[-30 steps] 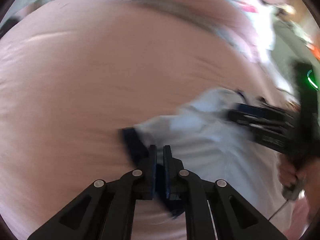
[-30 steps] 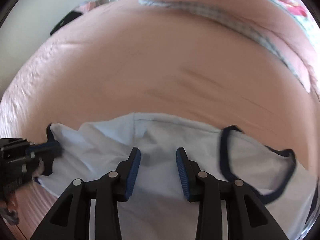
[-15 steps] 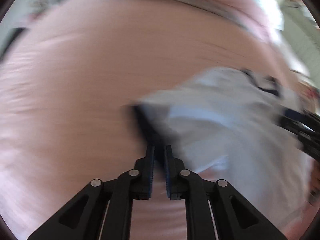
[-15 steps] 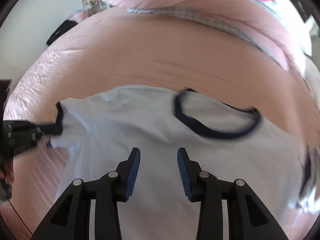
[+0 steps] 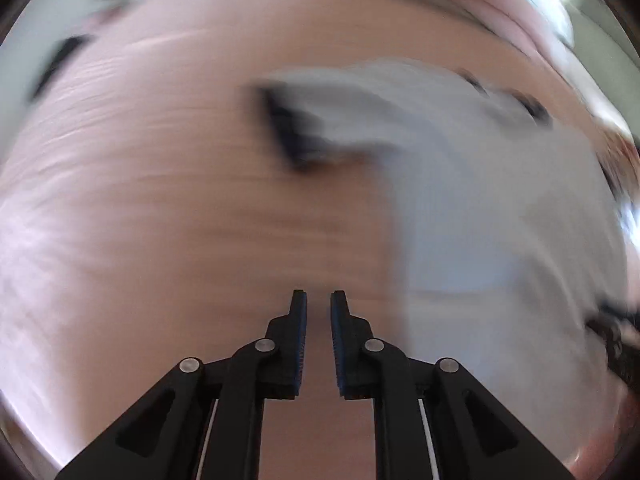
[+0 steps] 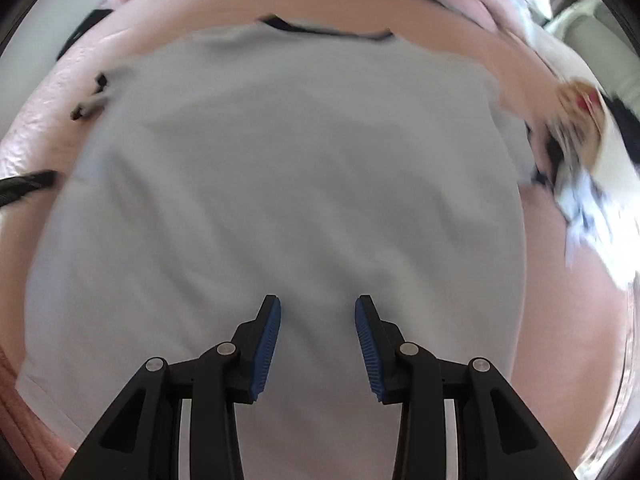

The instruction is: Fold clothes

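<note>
Right wrist view: pale blue T-shirt (image 6: 288,168), flat on pink bed (image 6: 560,280); likely light, limp. Grip navy-trimmed sleeve (image 5: 292,140) or hem; right gripper (image 6: 318,336) fingers wide, left gripper (image 5: 319,336) fingers narrow, both empty.

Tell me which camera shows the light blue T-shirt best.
Right wrist view: the light blue T-shirt lies spread out flat on the pink bedsheet, dark collar visible. The left wrist view shows only its blurred sleeve side.

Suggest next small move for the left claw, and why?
Probably reach for the dark-trimmed sleeve and grip it to fold inward. The left claw holds nothing, over bare pink bedding, while the shirt lies spread flat under the open right claw.
</note>
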A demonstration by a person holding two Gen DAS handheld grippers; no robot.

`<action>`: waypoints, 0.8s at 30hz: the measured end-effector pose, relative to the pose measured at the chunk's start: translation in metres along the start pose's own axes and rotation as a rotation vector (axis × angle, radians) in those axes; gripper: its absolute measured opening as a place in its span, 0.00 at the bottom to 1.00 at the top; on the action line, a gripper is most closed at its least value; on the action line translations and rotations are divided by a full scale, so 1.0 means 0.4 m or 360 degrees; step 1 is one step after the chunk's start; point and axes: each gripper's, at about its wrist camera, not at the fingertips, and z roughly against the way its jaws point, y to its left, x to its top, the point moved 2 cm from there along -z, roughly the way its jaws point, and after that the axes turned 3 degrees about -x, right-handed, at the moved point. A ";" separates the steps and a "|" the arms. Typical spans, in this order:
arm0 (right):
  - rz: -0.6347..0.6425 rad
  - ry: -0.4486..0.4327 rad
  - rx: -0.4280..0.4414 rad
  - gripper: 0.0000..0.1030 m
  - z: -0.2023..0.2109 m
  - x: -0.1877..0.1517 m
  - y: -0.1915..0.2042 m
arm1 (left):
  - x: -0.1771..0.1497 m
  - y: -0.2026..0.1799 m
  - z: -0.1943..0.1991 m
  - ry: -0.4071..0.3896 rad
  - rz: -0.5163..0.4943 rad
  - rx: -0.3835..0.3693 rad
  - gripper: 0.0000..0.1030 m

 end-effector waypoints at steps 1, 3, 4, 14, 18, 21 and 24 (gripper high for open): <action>0.0027 -0.0019 0.0018 0.37 0.003 0.017 0.039 | -0.015 0.013 0.001 0.0012 0.0026 -0.0086 0.11; 0.0080 -0.0056 0.0054 0.37 0.010 0.052 0.117 | -0.044 0.039 0.004 0.0035 0.0079 -0.0259 0.11; 0.0107 -0.0074 0.0073 0.37 0.013 0.069 0.156 | -0.058 0.052 0.006 0.0047 0.0106 -0.0345 0.11; 0.0372 -0.0252 0.0251 0.37 0.045 0.238 0.540 | -0.107 0.060 0.000 0.0070 0.0208 -0.0668 0.11; 0.0380 -0.0185 0.0120 0.37 0.005 0.230 0.527 | -0.064 0.039 -0.015 0.0034 0.0120 -0.0655 0.11; 0.0311 -0.0181 0.0116 0.37 0.006 0.223 0.471 | 0.009 -0.004 -0.056 0.0013 0.0104 -0.0677 0.11; 0.0267 -0.0163 0.0127 0.36 0.015 0.210 0.411 | 0.062 -0.041 -0.085 -0.0006 0.0067 -0.0632 0.11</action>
